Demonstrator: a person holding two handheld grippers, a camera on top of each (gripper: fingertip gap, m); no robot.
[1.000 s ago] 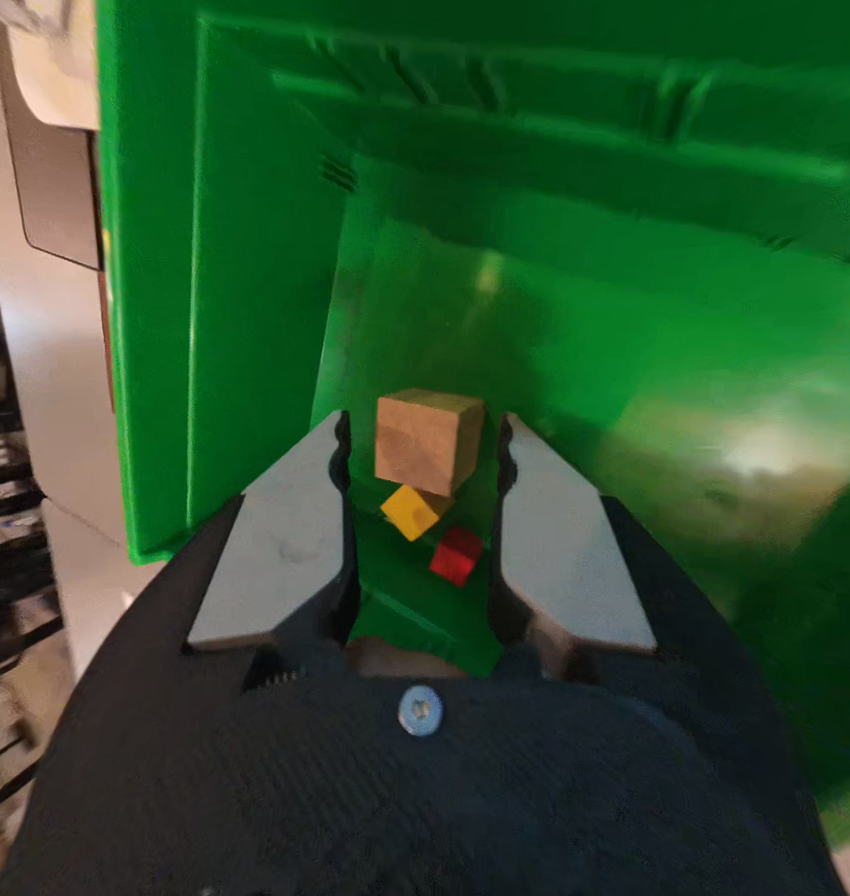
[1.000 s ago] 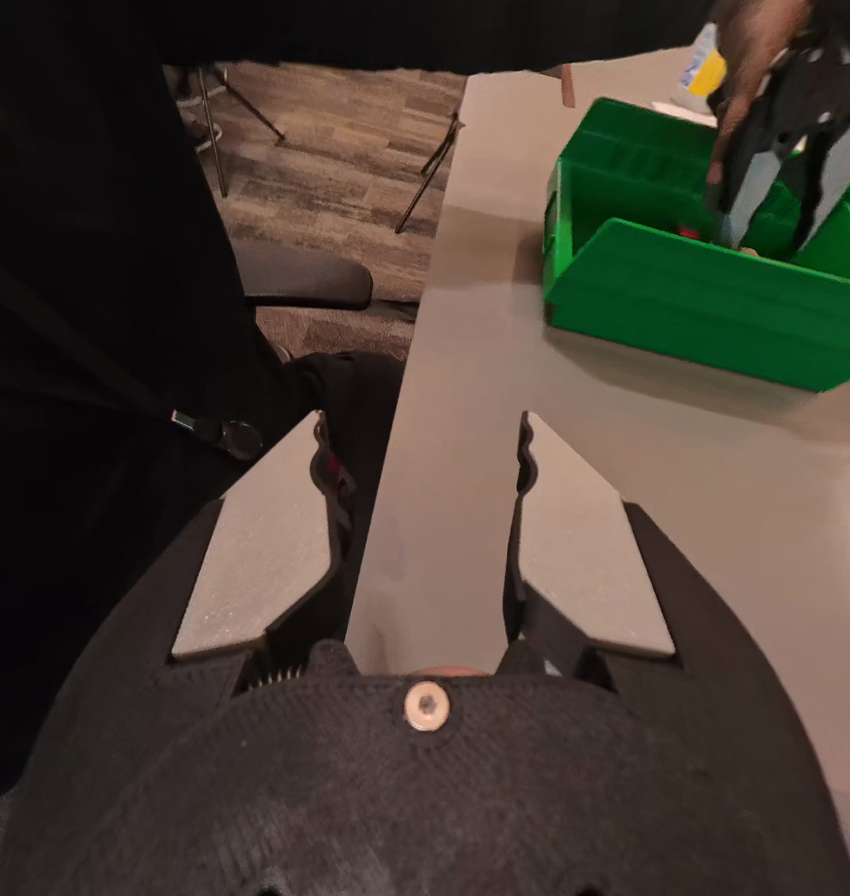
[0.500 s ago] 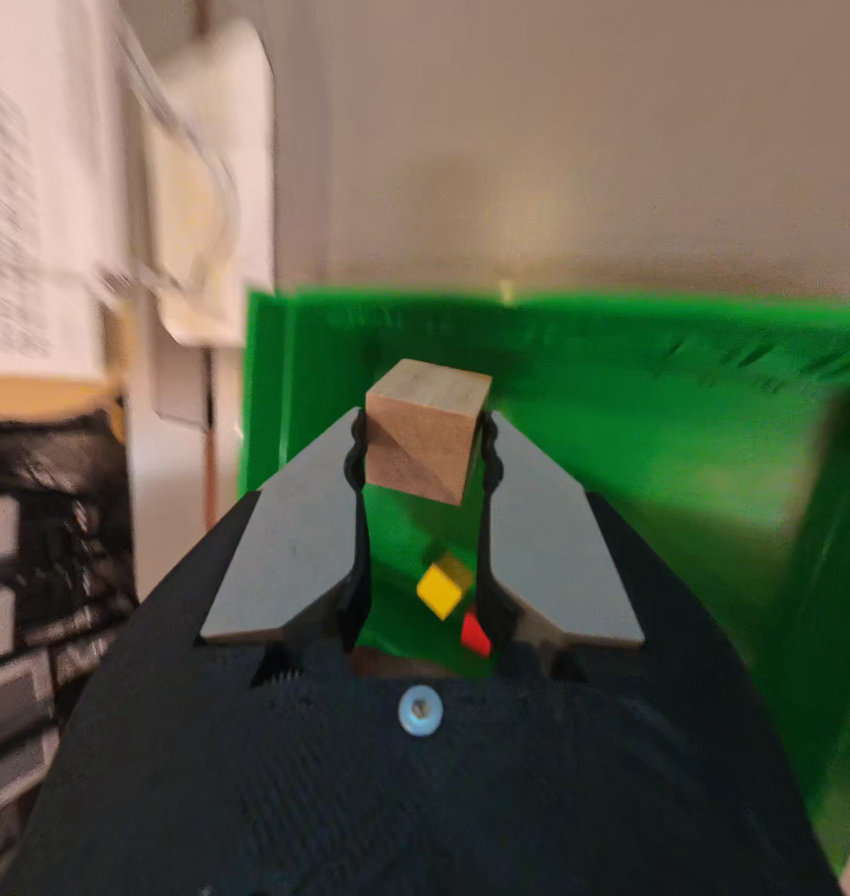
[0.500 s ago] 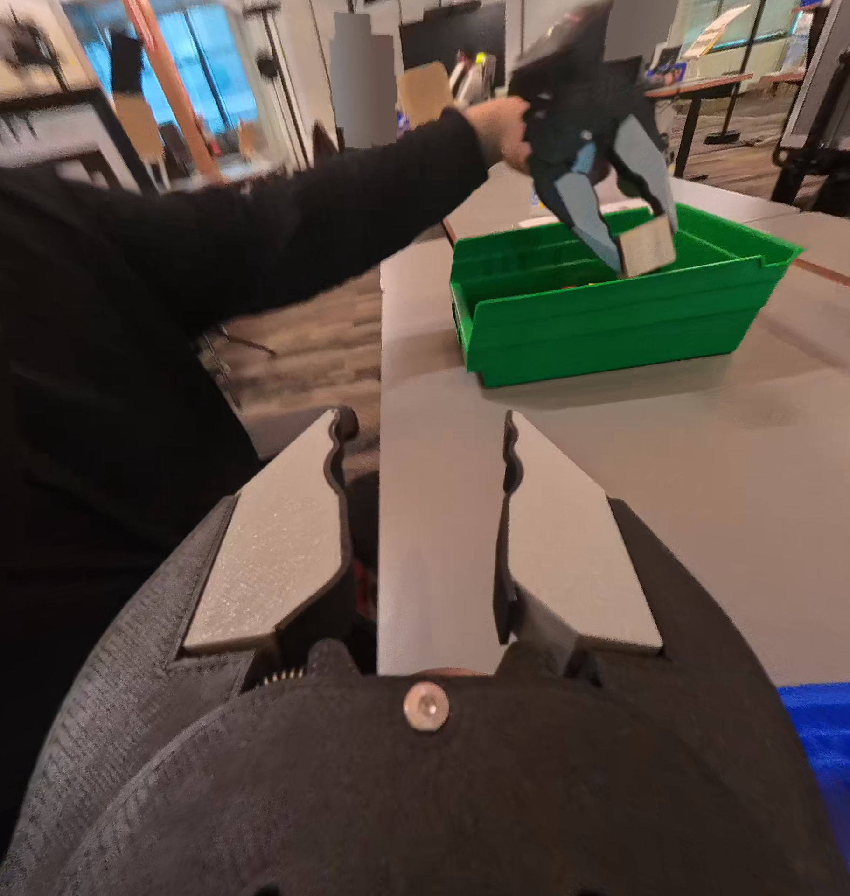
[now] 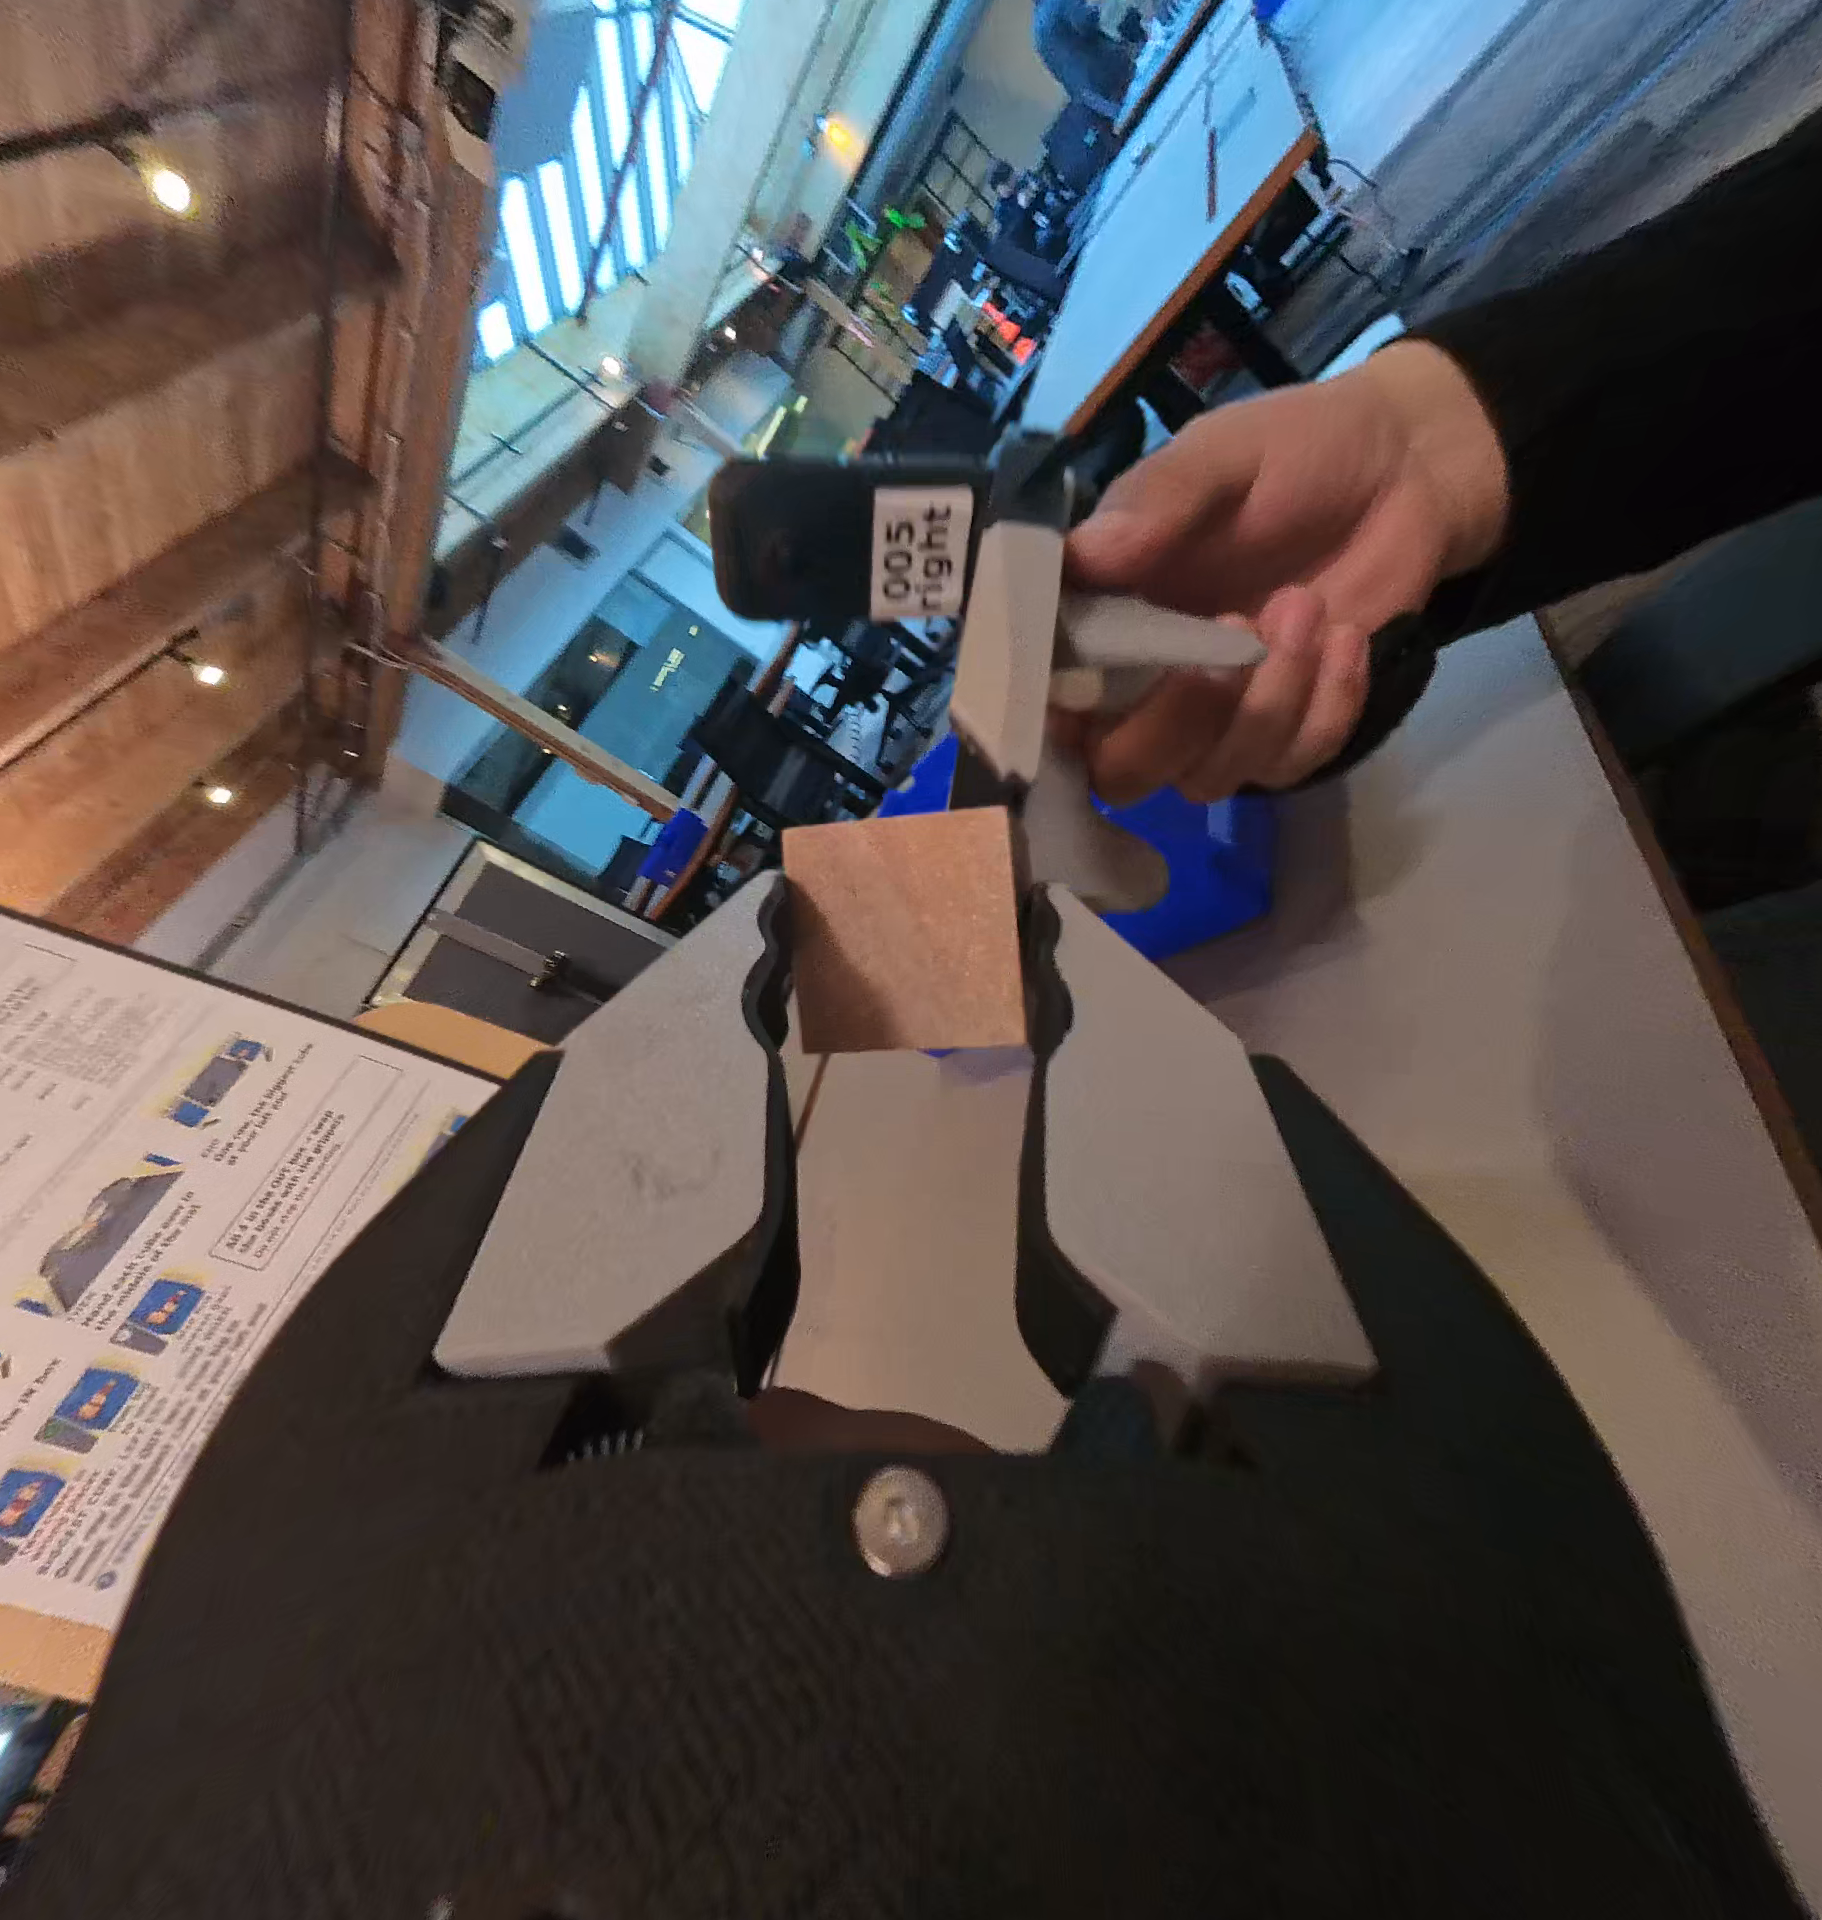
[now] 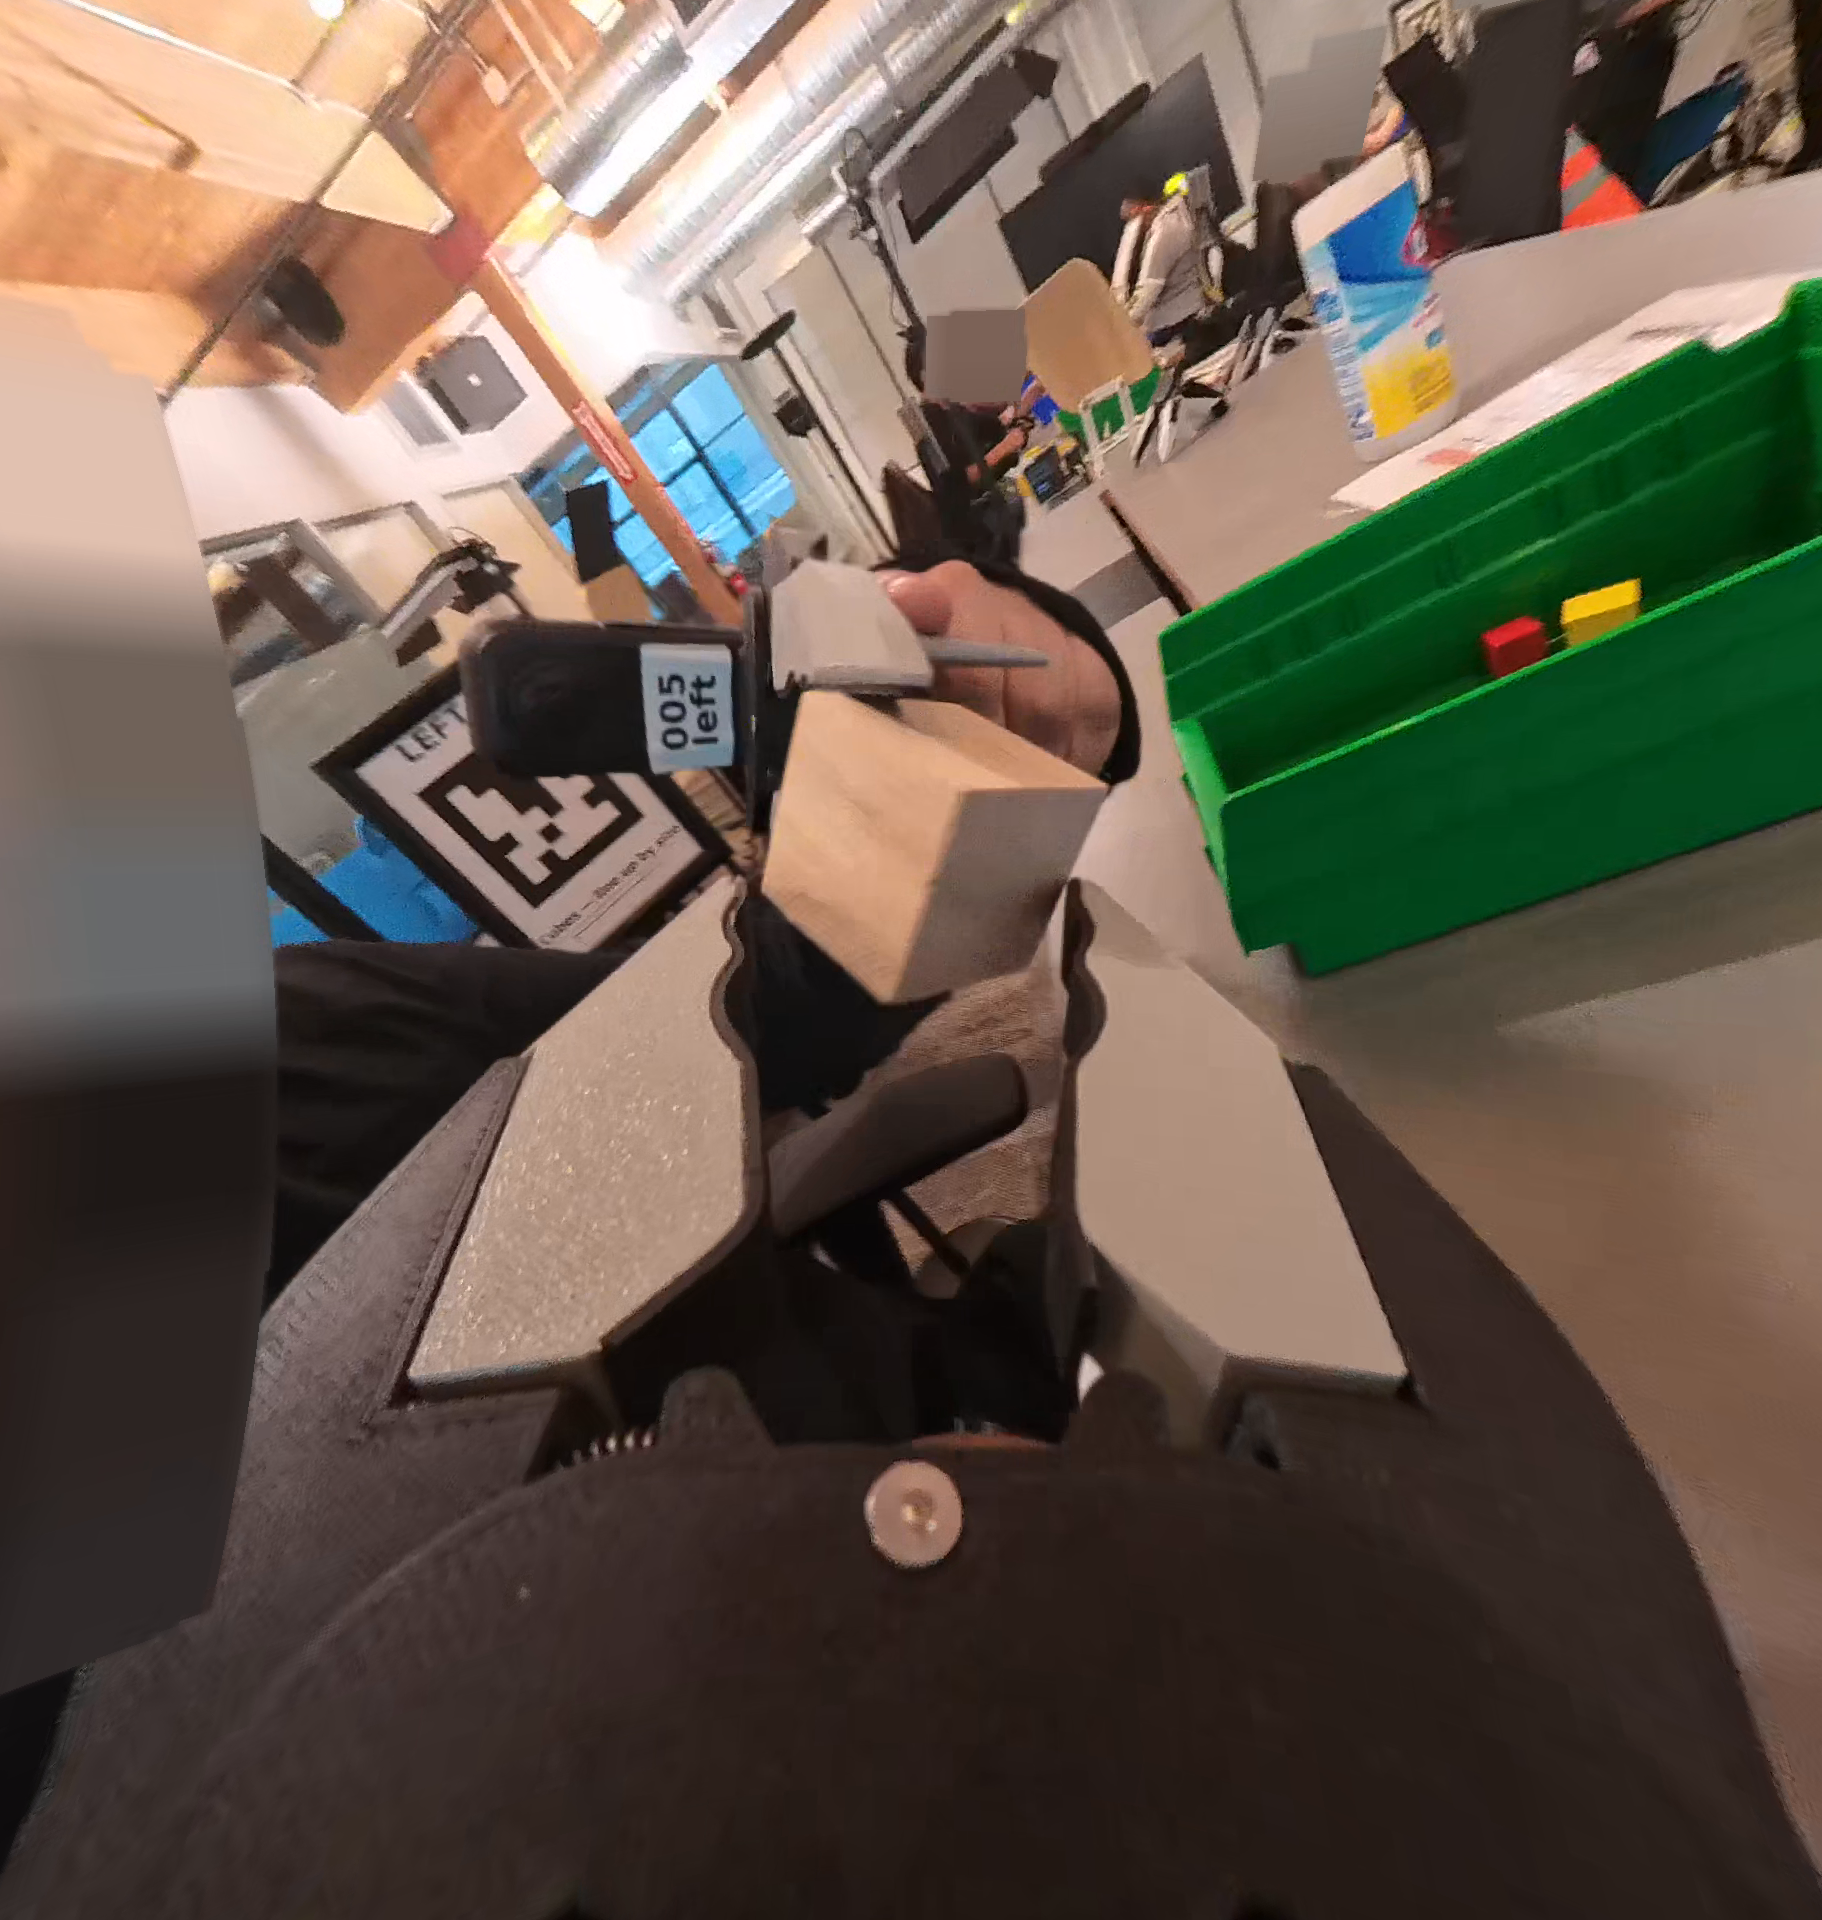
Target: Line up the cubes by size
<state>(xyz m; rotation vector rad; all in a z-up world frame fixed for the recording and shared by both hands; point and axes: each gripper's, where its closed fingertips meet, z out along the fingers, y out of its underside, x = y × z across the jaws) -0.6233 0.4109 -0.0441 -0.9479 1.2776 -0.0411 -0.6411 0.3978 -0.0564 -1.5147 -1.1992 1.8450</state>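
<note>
Left claw (image 5: pixel 902 961) clamps the wooden cube (image 5: pixel 902 930) on opposite flat faces, aloft over the desk (image 5: pixel 1458 1039); rigid and probably light, so a flat-face grip suits it. Right claw (image 6: pixel 902 935) gapes wide, empty. Red cube (image 6: pixel 1513 646) and yellow cube (image 6: pixel 1600 611) lie in the green bin (image 6: pixel 1509 800) at 2 o'clock.

Each wrist camera looks along its own gripper, tilted, close above the tabletop (image 5: pixel 1509 1039) — they face each other, sharing the wooden cube (image 5: pixel 905 935) between.
</note>
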